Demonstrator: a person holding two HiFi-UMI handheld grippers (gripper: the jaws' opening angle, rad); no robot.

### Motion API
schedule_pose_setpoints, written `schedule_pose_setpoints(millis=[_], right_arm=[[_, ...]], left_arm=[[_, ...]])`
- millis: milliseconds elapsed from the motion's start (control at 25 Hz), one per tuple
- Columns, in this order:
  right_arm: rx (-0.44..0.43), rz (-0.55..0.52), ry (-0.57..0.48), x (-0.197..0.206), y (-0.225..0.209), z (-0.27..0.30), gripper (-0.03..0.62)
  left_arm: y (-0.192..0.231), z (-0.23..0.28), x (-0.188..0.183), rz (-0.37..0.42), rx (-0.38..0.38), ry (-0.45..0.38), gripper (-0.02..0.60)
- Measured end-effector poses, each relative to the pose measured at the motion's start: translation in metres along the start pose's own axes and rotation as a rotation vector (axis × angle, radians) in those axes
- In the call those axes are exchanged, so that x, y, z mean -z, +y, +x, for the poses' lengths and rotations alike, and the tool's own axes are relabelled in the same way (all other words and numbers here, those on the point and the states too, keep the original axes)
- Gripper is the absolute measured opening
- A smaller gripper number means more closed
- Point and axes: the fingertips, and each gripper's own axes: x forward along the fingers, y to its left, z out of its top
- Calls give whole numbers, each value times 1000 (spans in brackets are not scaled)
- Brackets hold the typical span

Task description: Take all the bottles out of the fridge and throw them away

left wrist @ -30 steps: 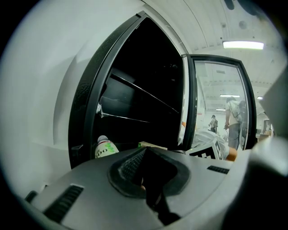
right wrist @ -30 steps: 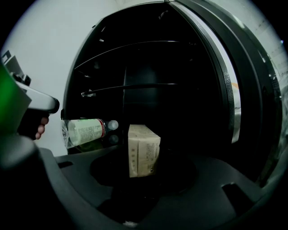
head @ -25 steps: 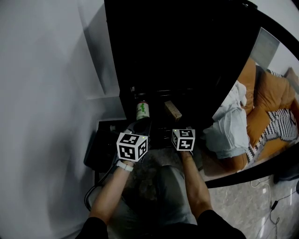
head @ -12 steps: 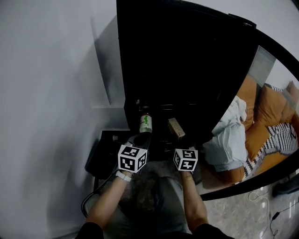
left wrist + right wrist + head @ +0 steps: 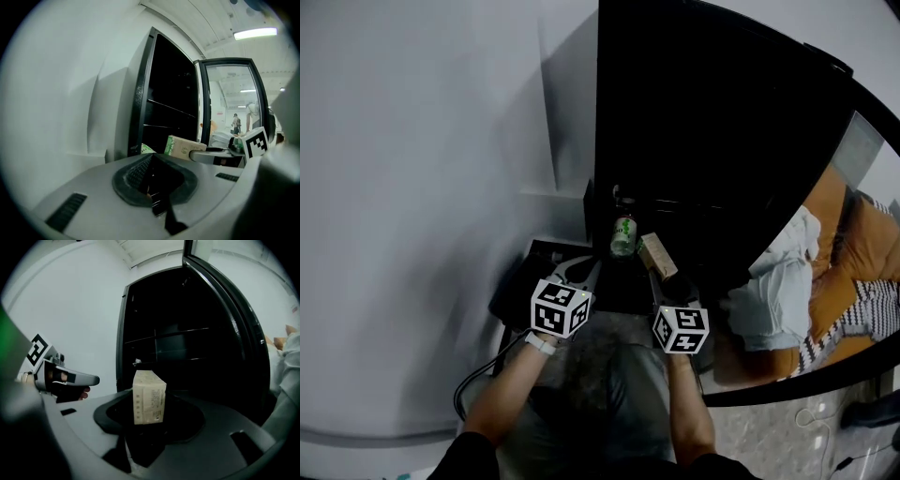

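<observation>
A dark glass bottle [image 5: 623, 234] with a green label sticks up from my left gripper [image 5: 598, 267], which is shut on its lower part. In the left gripper view only a corner of the green label [image 5: 147, 149] shows above the dark jaws. My right gripper [image 5: 667, 281] is shut on a beige carton [image 5: 656, 255], which stands upright between its jaws in the right gripper view [image 5: 149, 397]. Both grippers are held side by side in front of the open black fridge [image 5: 703, 141], whose dark shelves [image 5: 178, 348] show nothing I can make out.
The fridge's glass door [image 5: 862, 187] stands open at the right, and beyond it lies an orange sofa [image 5: 839, 234] with pale clothes. A black box [image 5: 520, 286] with a cable sits on the floor at the left by the white wall [image 5: 412, 187].
Both grippers have moved across the front of the fridge, each with its load still in it; the bottle and the carton now stand closer together. The fridge sits further right in the view.
</observation>
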Motion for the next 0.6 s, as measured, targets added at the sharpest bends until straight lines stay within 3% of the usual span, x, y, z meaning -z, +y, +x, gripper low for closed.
schedule_pose_setpoints(millis=[280, 600], right_arm=[[-175, -17, -39, -21, 76, 18, 192], [-317, -30, -16, -15, 139, 31, 192]], left_arm=[[45, -46, -18, -28, -130, -48, 0], [86, -99, -13, -45, -264, -48, 0]])
